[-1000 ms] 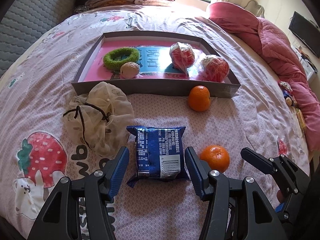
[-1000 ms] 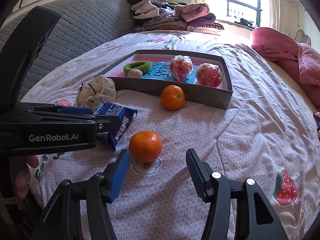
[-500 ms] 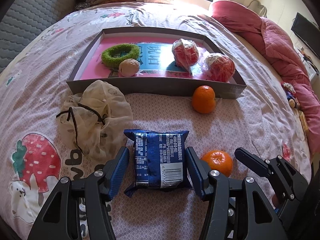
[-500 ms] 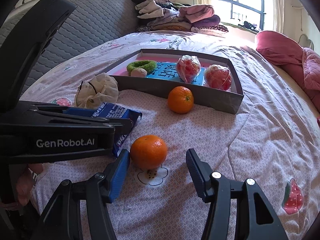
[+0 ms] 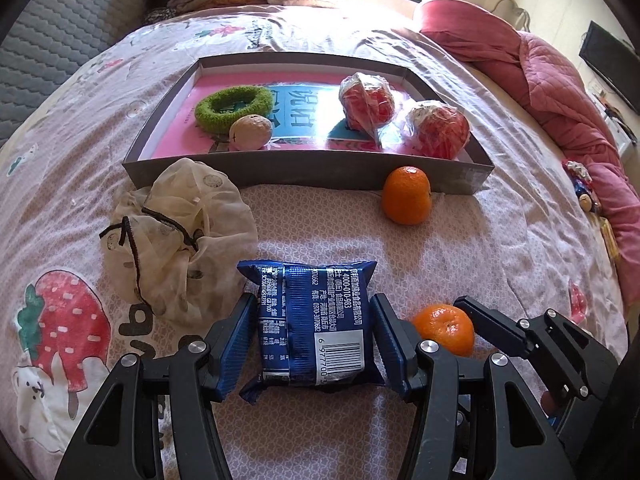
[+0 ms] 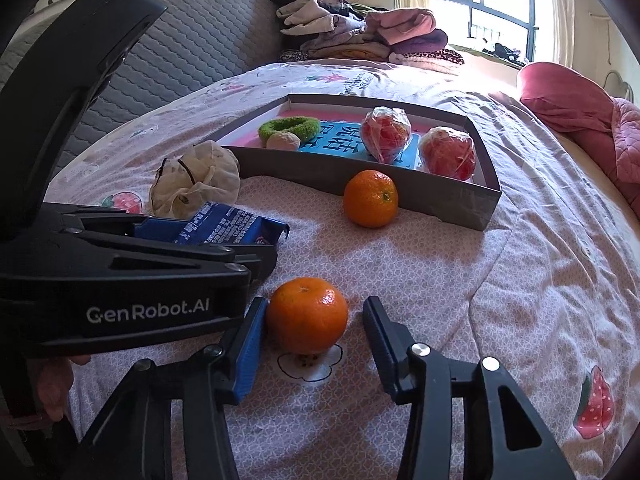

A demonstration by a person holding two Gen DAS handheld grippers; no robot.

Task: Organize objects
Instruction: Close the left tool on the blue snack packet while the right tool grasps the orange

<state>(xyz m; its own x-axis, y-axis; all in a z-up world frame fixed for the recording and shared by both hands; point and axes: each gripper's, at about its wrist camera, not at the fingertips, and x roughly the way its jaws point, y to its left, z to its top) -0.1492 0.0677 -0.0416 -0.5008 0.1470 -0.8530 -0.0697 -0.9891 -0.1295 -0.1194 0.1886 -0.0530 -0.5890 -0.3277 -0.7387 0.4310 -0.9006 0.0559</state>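
Note:
A blue snack packet (image 5: 316, 324) lies flat on the bedsheet between the fingers of my left gripper (image 5: 311, 304). The pads stand close at its two sides without squeezing it. Just right of it sits an orange (image 6: 307, 314), between the fingers of my right gripper (image 6: 315, 303). Those jaws are closing: the left pad is almost on the fruit and a gap shows at the right pad. A second orange (image 5: 406, 196) rests against the front wall of the grey tray (image 5: 304, 168). The tray holds a green ring (image 5: 234, 106), a beige ball (image 5: 250, 132) and two wrapped red fruits (image 5: 366, 100).
A cream mesh pouch (image 5: 180, 232) with a black cord lies left of the packet. Folded clothes (image 6: 360, 36) are piled at the bed's far end and a pink quilt (image 5: 560, 88) runs along the right side. A grey padded headboard (image 6: 192, 52) stands at the left.
Both grippers slid forward over the sheet: the packet now sits deeper between the left fingers, the orange between the right fingers. The right jaws have narrowed a little.

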